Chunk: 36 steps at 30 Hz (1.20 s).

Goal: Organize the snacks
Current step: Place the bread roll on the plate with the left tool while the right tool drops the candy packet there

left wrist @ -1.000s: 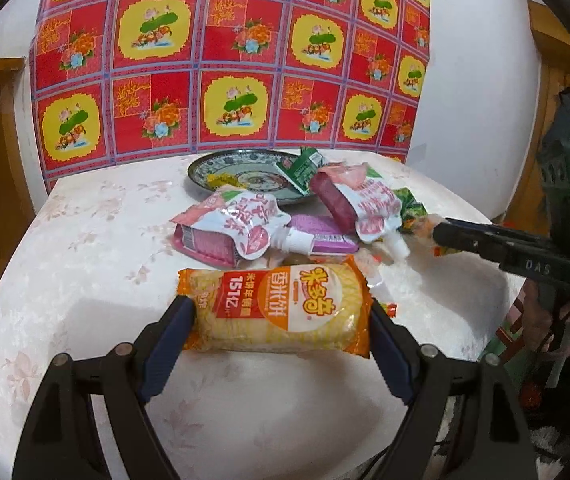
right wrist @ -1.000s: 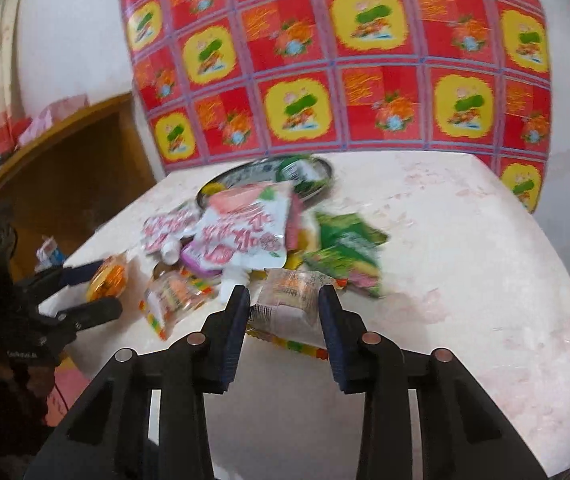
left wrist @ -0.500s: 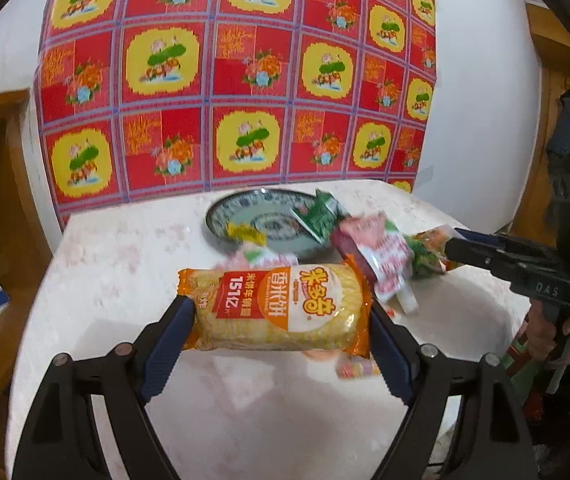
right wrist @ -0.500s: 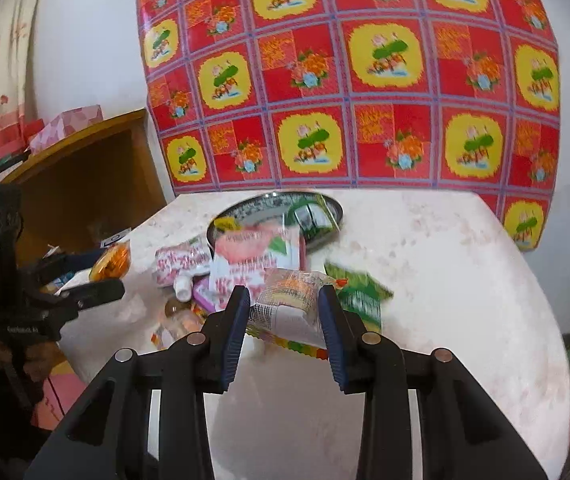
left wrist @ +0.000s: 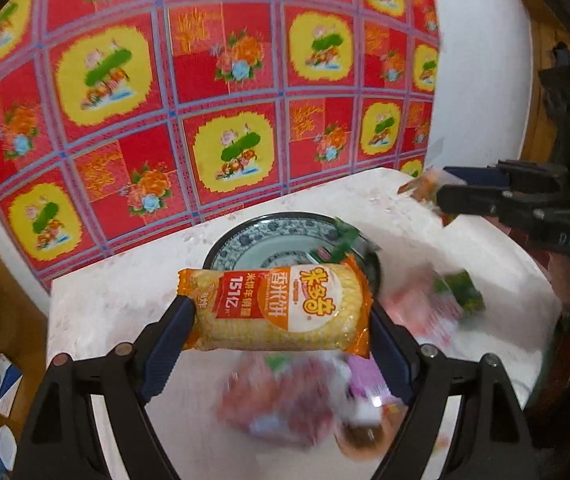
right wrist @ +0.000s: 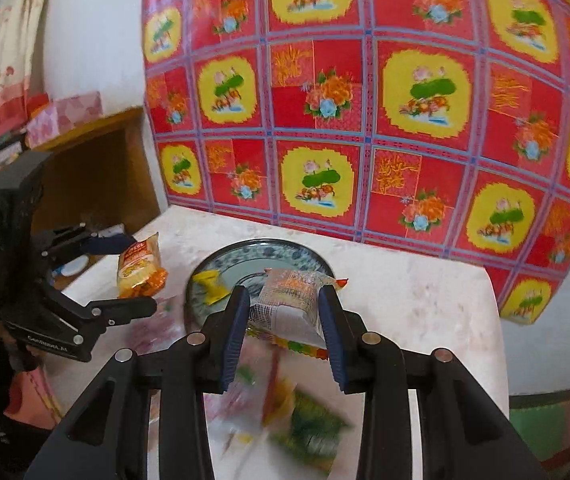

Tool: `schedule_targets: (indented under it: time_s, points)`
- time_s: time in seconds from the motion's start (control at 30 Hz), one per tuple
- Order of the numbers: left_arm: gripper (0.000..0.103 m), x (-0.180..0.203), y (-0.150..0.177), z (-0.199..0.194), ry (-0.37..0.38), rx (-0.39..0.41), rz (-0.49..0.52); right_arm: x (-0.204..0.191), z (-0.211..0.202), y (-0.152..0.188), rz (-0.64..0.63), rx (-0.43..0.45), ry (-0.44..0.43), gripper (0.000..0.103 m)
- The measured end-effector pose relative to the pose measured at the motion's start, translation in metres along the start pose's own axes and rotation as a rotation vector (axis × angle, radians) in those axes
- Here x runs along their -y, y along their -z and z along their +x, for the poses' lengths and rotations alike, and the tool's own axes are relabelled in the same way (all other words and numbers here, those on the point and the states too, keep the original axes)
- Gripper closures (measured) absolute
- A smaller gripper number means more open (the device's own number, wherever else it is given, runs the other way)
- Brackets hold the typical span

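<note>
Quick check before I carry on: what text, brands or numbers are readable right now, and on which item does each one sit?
"米多奇", "香米饼", "151亿": rice cracker pack, held across the left gripper.
"DAS": body of the right gripper, seen from the left wrist view.
Small clear packet in the right gripper: printing too blurred to read.
Loose snacks on the table: blurred, unreadable.

A red and yellow floral cloth (right wrist: 365,120) hangs behind the table, beside a wooden shelf (right wrist: 97,168)
</note>
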<state>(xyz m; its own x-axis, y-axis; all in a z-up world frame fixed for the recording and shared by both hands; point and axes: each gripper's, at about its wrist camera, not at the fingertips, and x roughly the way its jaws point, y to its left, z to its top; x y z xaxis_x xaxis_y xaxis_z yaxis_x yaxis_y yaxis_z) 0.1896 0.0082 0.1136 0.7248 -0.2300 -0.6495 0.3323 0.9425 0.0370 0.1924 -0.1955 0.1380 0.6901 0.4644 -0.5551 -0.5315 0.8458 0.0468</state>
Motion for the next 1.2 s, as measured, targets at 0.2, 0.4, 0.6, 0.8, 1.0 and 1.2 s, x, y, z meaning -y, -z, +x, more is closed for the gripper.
schedule_targets:
  time_s: [0.2,0.4,0.6,0.8,1.0,1.2]
  points:
    - [0.016,-0.026,-0.032,0.066,0.024,-0.129,-0.11,0.019,0.068,-0.03,0.036,-0.12,-0.035,0.066]
    - [0.016,-0.039,-0.03,0.1,-0.022,-0.184,-0.144,0.025,0.119,-0.042,0.033,-0.197,-0.053,0.066]
    - [0.016,-0.038,-0.024,0.102,-0.066,-0.169,-0.141,0.016,0.143,-0.034,-0.023,-0.234,-0.06,0.066]
    - [0.015,-0.03,-0.024,0.1,-0.087,-0.149,-0.099,0.008,0.152,-0.03,-0.069,-0.256,-0.054,0.065]
    - [0.015,-0.032,-0.025,0.097,-0.11,-0.131,-0.099,0.006,0.155,-0.034,-0.081,-0.264,0.0,0.047]
    - [0.014,-0.033,-0.024,0.1,-0.091,-0.15,-0.092,0.007,0.148,-0.036,-0.081,-0.254,0.011,0.043]
